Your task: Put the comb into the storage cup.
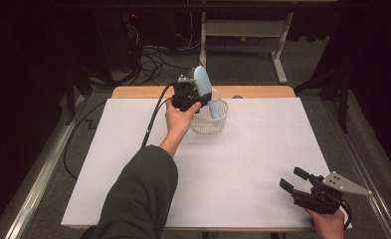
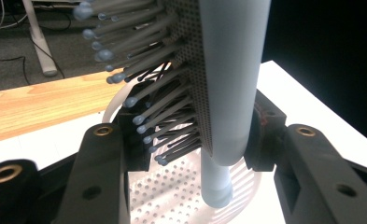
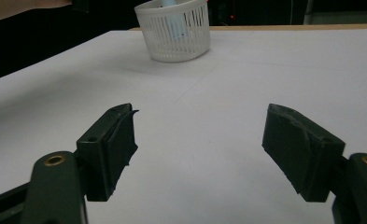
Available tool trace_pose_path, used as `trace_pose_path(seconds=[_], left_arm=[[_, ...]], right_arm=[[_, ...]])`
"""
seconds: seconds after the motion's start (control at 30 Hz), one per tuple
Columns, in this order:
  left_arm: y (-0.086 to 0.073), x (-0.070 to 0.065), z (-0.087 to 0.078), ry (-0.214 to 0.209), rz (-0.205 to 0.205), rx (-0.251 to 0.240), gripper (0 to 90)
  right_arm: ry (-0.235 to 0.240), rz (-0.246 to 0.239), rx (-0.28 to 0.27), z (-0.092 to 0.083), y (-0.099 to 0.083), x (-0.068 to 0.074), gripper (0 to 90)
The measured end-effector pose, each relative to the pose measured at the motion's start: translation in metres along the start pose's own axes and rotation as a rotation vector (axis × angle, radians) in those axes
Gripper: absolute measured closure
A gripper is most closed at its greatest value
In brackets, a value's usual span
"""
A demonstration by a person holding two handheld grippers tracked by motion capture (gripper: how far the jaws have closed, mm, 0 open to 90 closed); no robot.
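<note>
A light-blue hairbrush [image 1: 203,82] stands nearly upright at the far middle of the table, its handle end reaching down into a white perforated basket [image 1: 209,124]. My left gripper [image 1: 195,94] is shut on the brush's head. In the left gripper view the brush [image 2: 232,70] sits between the jaws, its bristles pointing left, and the basket [image 2: 172,191] lies right below. My right gripper [image 1: 293,179] rests near the front right corner, open with nothing between its jaws. In the right gripper view, that gripper [image 3: 200,140] faces the distant basket [image 3: 176,32].
A white sheet [image 1: 243,164] covers the table, with a wooden strip [image 1: 262,91] bare along the far edge. A black cable [image 1: 153,119] trails from the left gripper toward the left. A grey table frame [image 1: 277,55] stands on the floor beyond.
</note>
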State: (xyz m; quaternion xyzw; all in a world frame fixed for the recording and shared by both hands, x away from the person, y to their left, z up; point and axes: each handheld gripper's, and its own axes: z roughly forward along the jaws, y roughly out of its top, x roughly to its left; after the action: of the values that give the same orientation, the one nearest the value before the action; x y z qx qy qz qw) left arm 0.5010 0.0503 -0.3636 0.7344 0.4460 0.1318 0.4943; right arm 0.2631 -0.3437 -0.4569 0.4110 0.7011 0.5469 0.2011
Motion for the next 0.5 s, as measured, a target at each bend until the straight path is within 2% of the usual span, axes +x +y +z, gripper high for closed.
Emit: trace_pose_path(seconds=[0.5], left_arm=[[-0.0077,-0.0009,0.0081,0.023,0.004,0.02,52.1]], right_arm=[[0.001,-0.005,0.006,0.002,-0.0002,0.0009,26.3]])
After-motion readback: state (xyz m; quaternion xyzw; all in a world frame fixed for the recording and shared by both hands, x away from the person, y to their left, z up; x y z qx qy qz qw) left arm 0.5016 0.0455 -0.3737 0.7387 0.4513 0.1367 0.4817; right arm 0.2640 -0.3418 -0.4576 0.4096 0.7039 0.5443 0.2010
